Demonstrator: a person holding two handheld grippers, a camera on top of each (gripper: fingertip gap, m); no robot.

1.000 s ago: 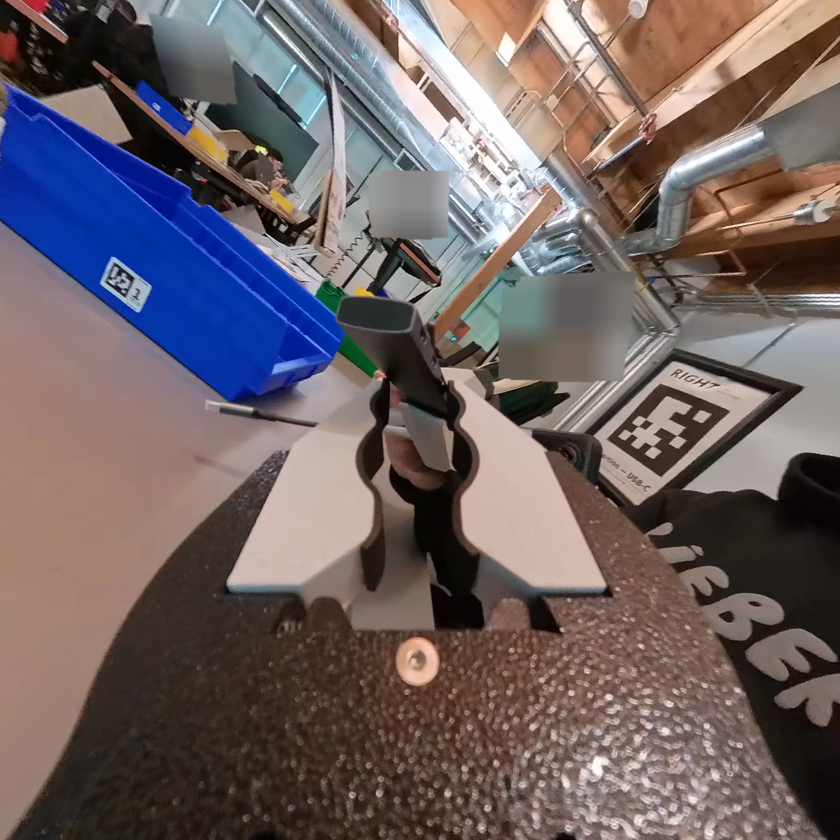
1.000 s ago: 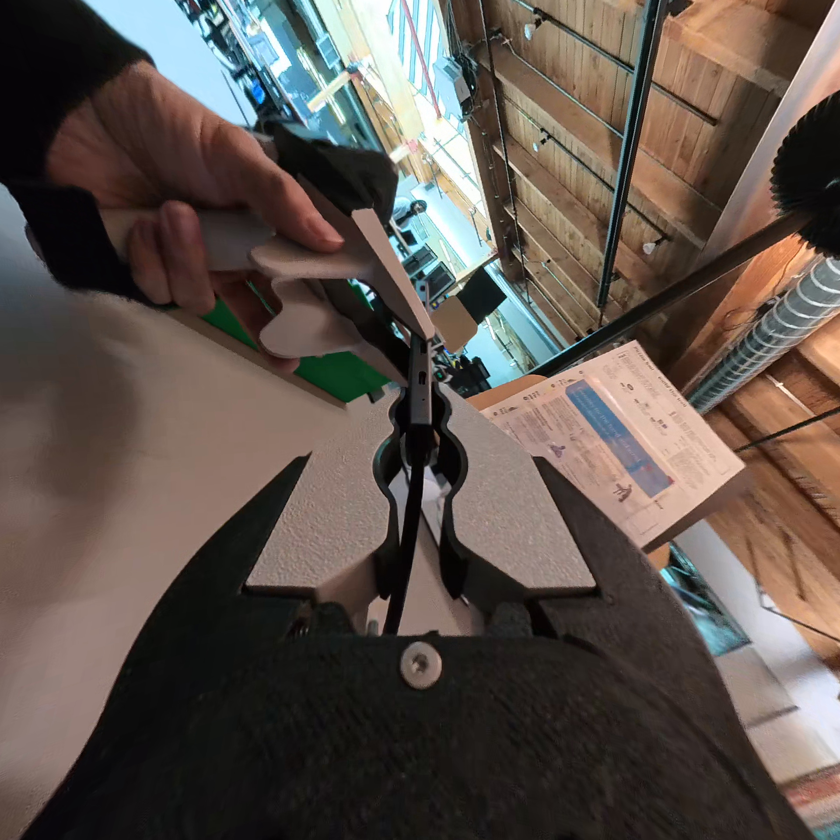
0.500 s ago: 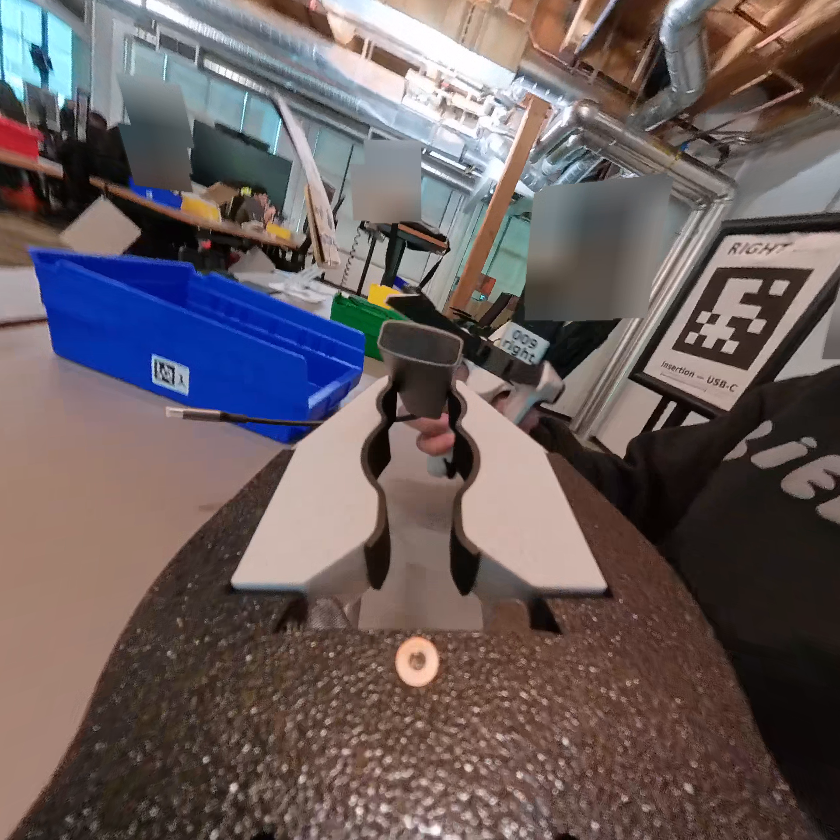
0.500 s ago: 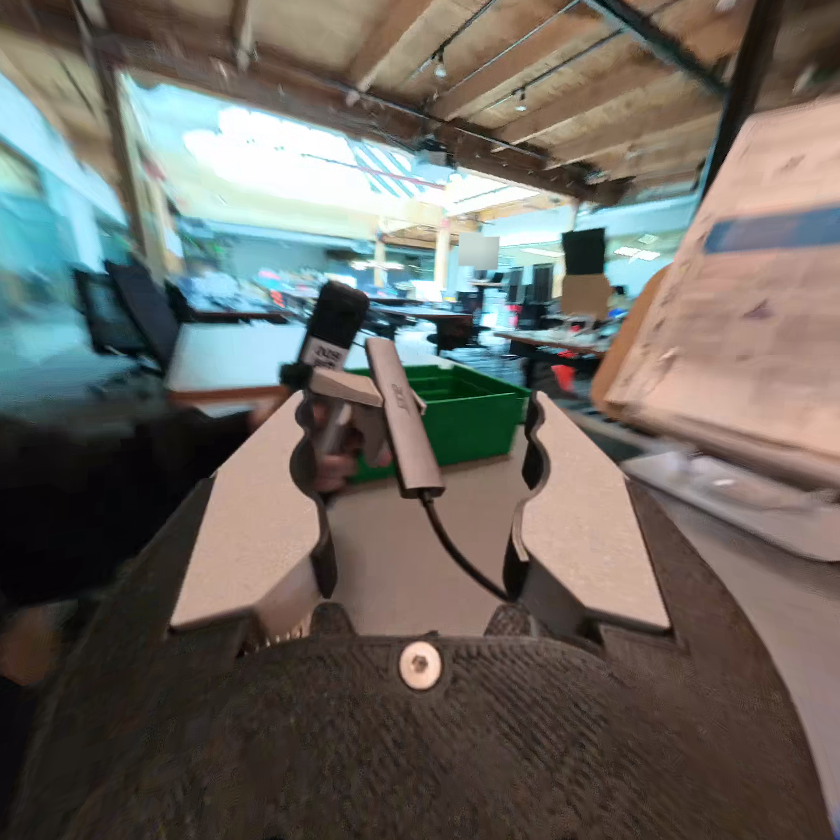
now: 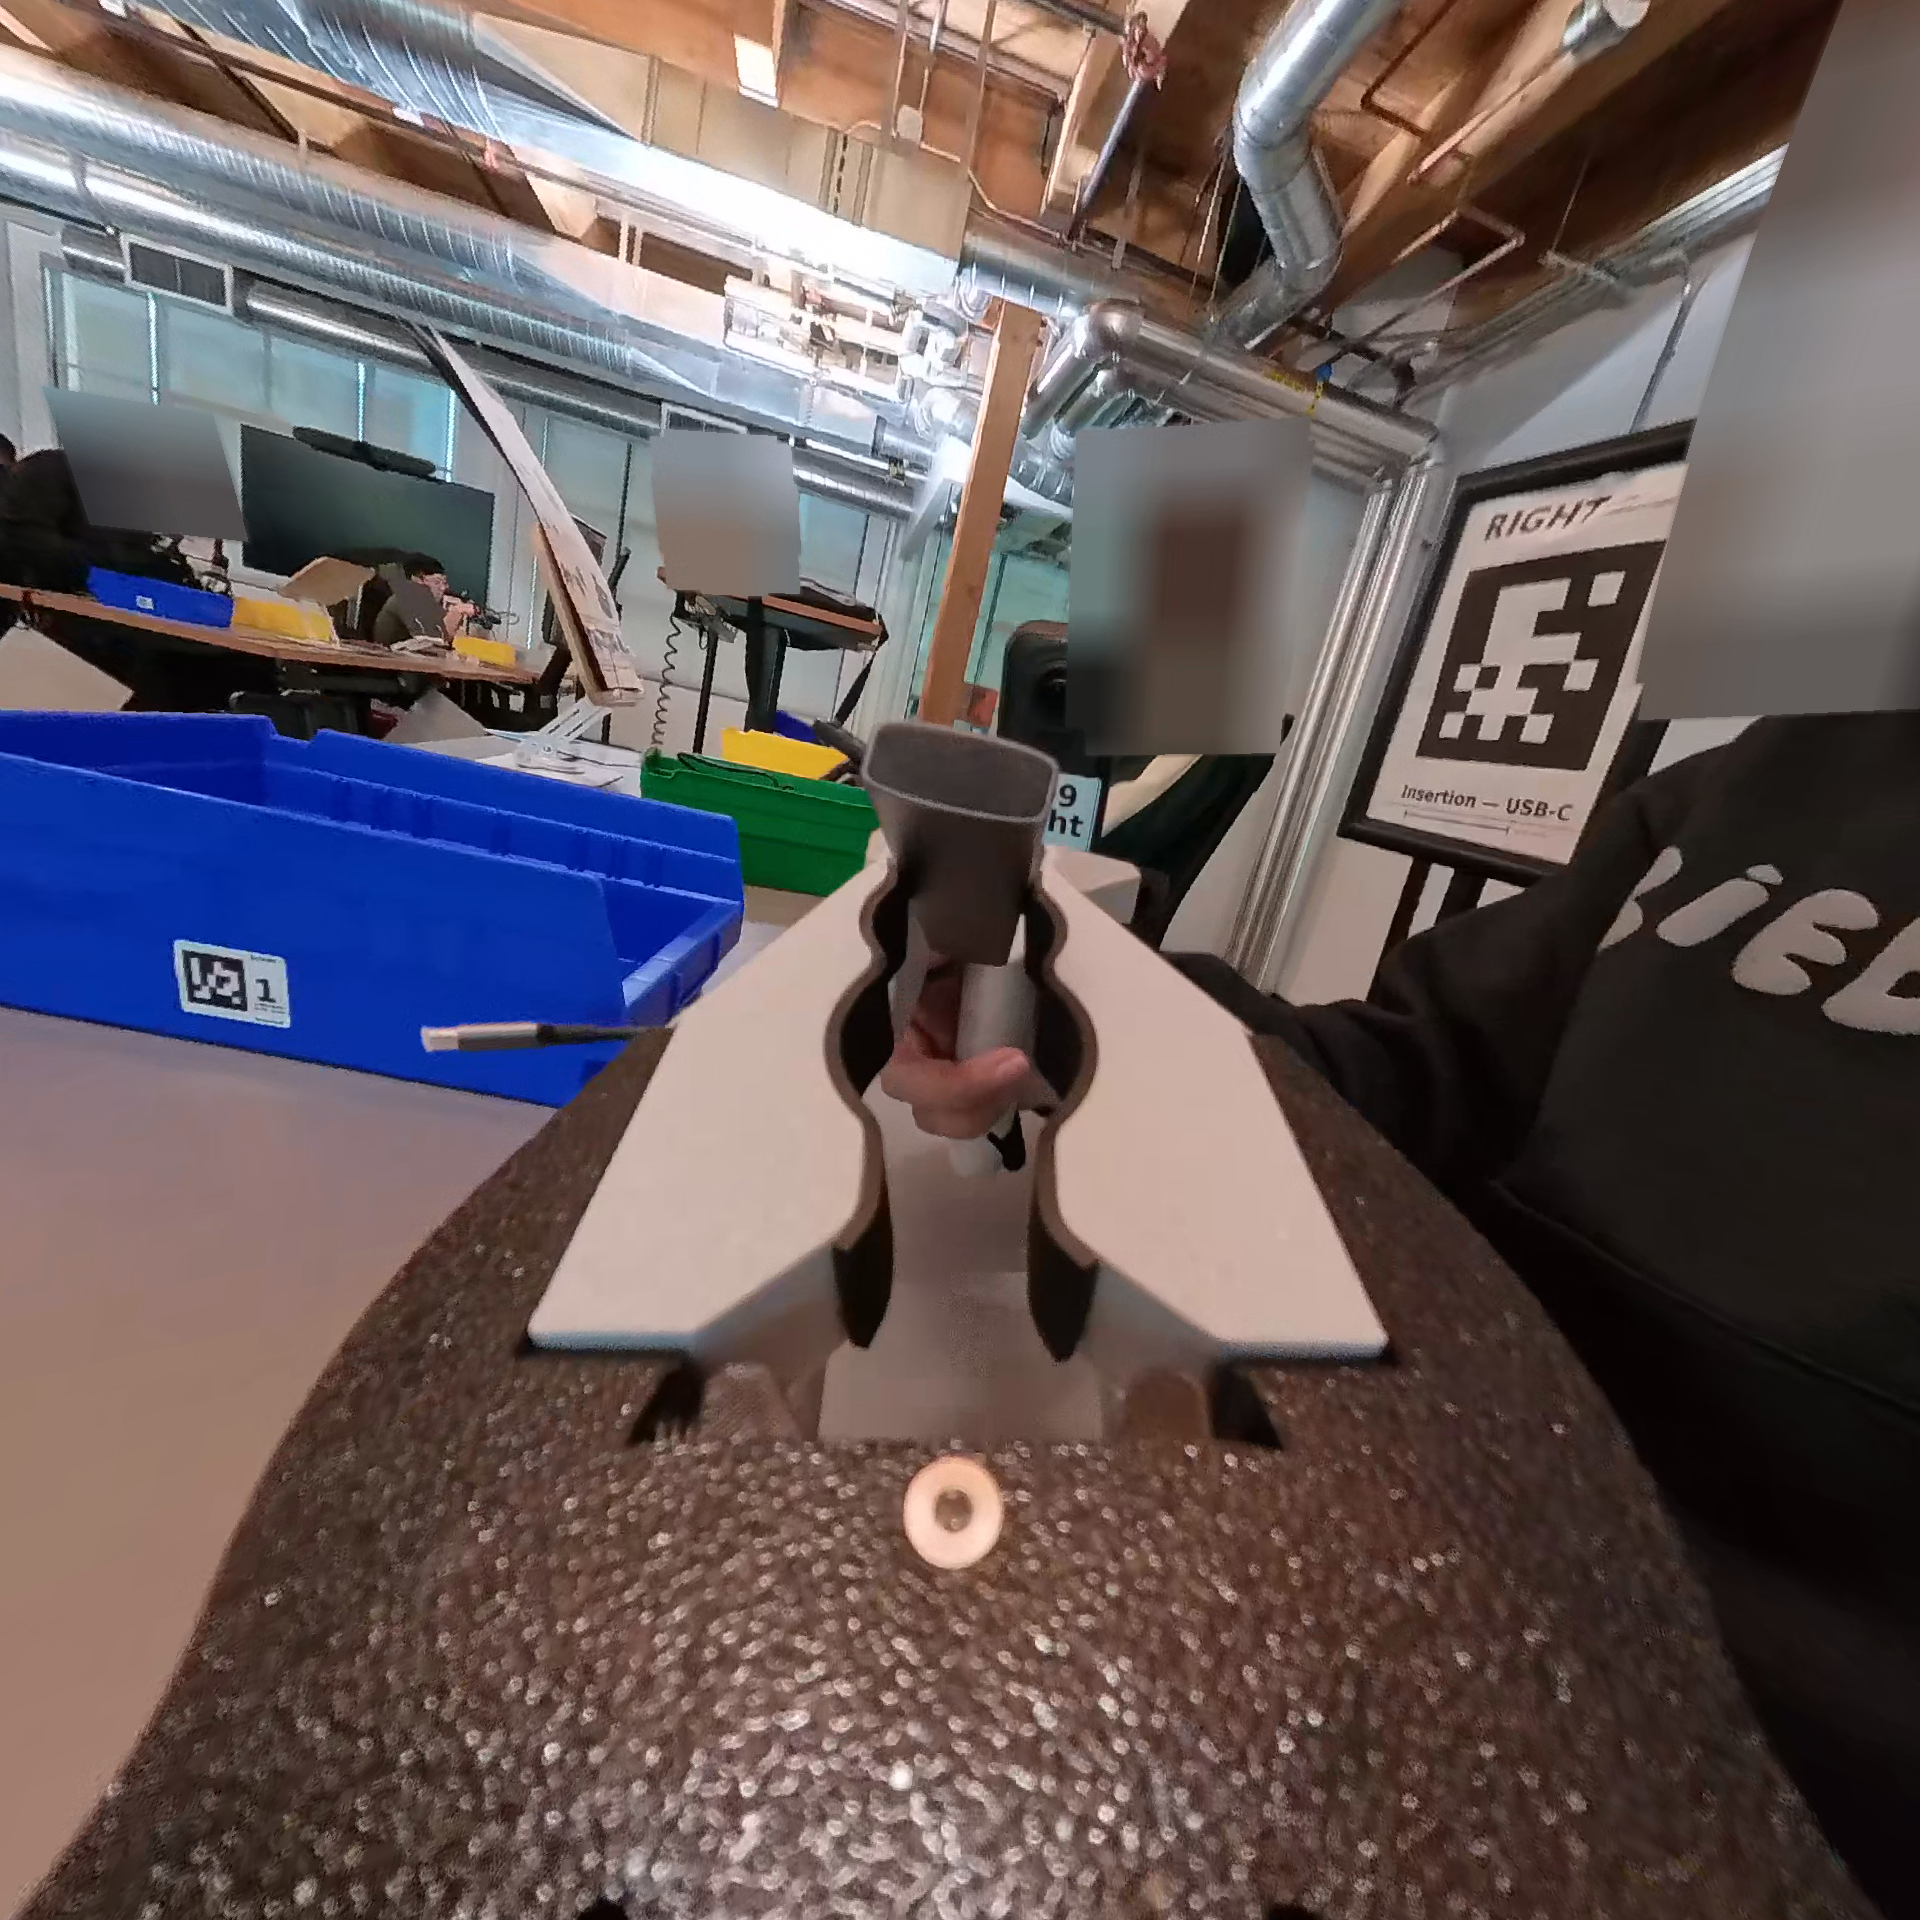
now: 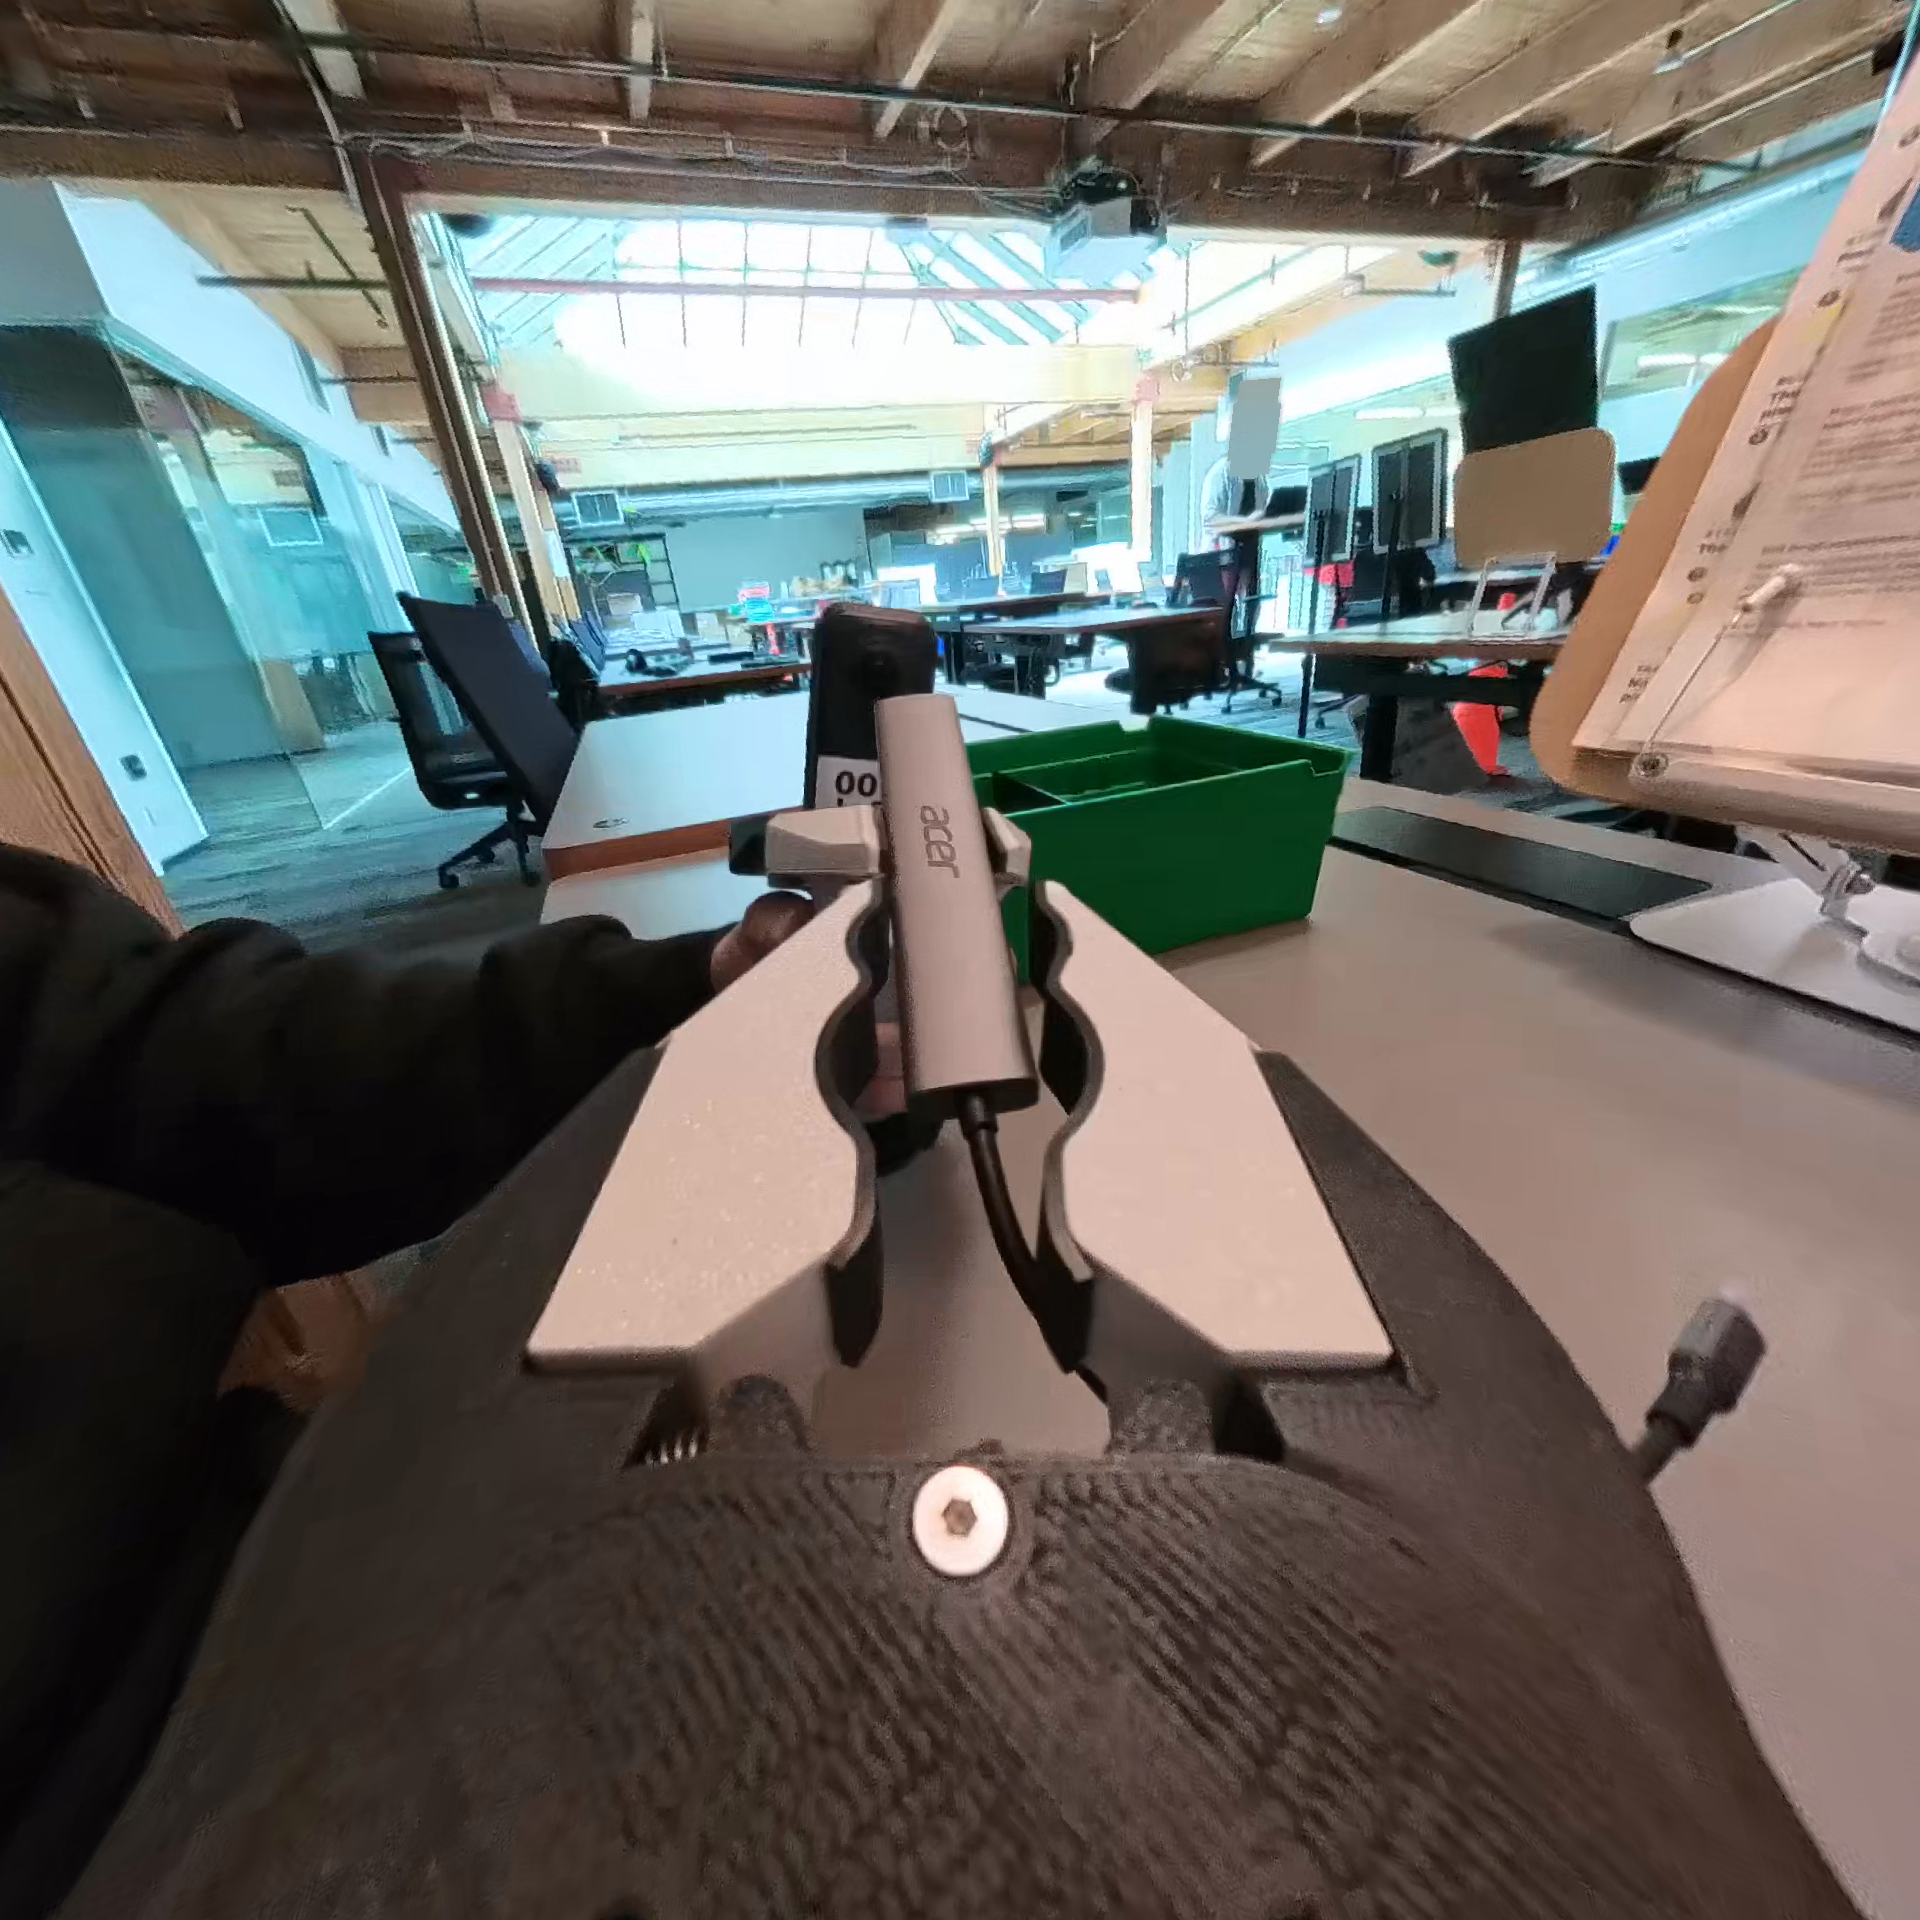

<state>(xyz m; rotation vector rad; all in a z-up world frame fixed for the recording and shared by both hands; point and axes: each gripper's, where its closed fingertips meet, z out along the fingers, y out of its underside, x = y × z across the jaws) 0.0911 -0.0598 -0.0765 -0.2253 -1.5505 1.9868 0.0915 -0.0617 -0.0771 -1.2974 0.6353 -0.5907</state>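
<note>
Both views have swung level since a second ago, and the right gripper [image 6: 958,914], which let go half a second back with its fingers spread wide, has come in again around the grey hub [image 6: 951,914]. Its fingers stand either side of the hub's body, very near it, but whether they actually press on it I cannot tell. The left gripper [image 5: 956,904] is clamped on the far end of the same hub [image 5: 954,831], its grey fingers [image 6: 821,842] showing on both sides of the bar in the right view. The hub sits up off the table, tilted, its black cable [image 6: 1013,1216] dropping from the near end down between the right gripper's fingers. A grey plug [image 6: 1704,1361] on a dark lead lies on the grey table [image 6: 1558,1091] to the right. Another plug tip [image 5: 488,1037] lies just in front of the blue bin [image 5: 395,894]. Behind the hub stands a green bin [image 6: 1174,842]. A dark sleeve [image 6: 343,1070] reaches in from the left to the left gripper's handle
</note>
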